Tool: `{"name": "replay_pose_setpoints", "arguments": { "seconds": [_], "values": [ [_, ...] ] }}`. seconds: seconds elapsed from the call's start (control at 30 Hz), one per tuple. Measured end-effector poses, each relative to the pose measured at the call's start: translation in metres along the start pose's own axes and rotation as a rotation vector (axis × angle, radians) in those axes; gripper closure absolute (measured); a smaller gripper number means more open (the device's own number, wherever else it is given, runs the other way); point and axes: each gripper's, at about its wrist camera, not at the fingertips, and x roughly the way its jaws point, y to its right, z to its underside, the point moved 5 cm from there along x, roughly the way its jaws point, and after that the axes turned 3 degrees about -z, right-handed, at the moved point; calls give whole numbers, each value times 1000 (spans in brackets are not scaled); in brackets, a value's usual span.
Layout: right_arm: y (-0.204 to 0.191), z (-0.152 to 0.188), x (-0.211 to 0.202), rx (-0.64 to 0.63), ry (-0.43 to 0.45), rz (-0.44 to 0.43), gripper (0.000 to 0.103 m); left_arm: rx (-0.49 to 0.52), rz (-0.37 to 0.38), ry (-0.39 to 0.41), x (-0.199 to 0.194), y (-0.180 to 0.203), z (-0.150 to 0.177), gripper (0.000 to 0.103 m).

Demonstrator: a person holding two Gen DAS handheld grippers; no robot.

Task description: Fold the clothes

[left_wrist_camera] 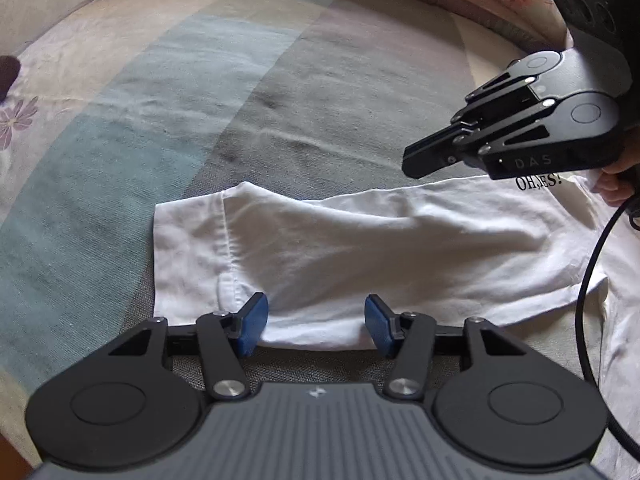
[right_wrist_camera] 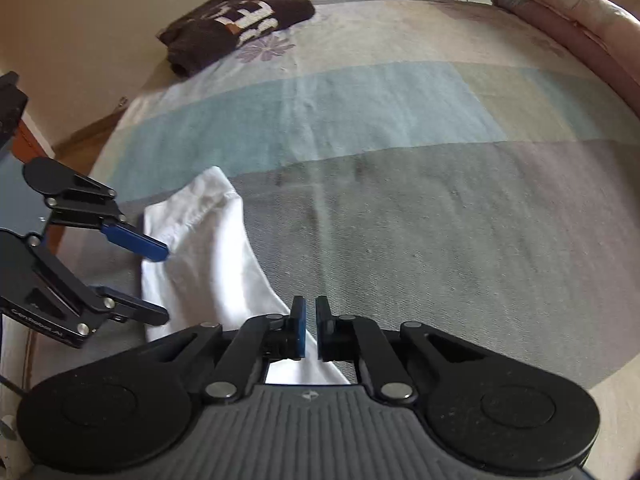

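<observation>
White shirt (left_wrist_camera: 360, 248) lies partly folded on the striped bedspread (left_wrist_camera: 240, 100), near edge. Left gripper (left_wrist_camera: 316, 326) stands spread, its blue pads (left_wrist_camera: 378, 326) straddling the shirt's near hem without pinching. Right gripper (right_wrist_camera: 310, 330) is nearly pressed together over the shirt's far edge; whether it pinches cloth I cannot tell.

Quick count from my end: 2 grippers, left gripper (left_wrist_camera: 316, 320) and right gripper (right_wrist_camera: 311, 330). 2 garments: 1 white shirt (left_wrist_camera: 360, 240), 1 folded brown top (right_wrist_camera: 236, 24). 1 bedsheet (right_wrist_camera: 440, 200), 1 pink pillow (right_wrist_camera: 568, 12), 1 cable (left_wrist_camera: 592, 280).
</observation>
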Motion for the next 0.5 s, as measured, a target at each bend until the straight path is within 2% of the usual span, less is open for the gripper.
{"name": "replay_pose_setpoints", "arguments": {
  "seconds": [0.07, 0.1, 0.13, 0.23, 0.27, 0.3, 0.33, 0.5],
  "values": [
    [-8, 1, 7, -59, -20, -21, 81, 8, 11, -8, 0, 1, 1, 48],
    [-11, 2, 11, -82, -32, -28, 72, 13, 12, -12, 1, 1, 1, 48],
    [-14, 1, 17, -105, -43, -30, 67, 18, 13, -15, 3, 1, 1, 48],
    [-18, 2, 29, -155, -70, -30, 66, 24, 17, -14, 4, 1, -1, 47],
    [-20, 1, 29, -169, -72, -36, 69, 17, 20, -12, 4, 1, -1, 47],
    [-22, 2, 29, -186, -78, -40, 89, 8, 24, -10, 4, 0, 0, 47],
    [-23, 2, 28, -202, -84, -42, 98, 0, 27, -8, 3, -1, 0, 47],
    [-15, -6, 22, -176, -42, 27, 99, -20, 34, 0, 1, -2, 5, 46]
  ]
}}
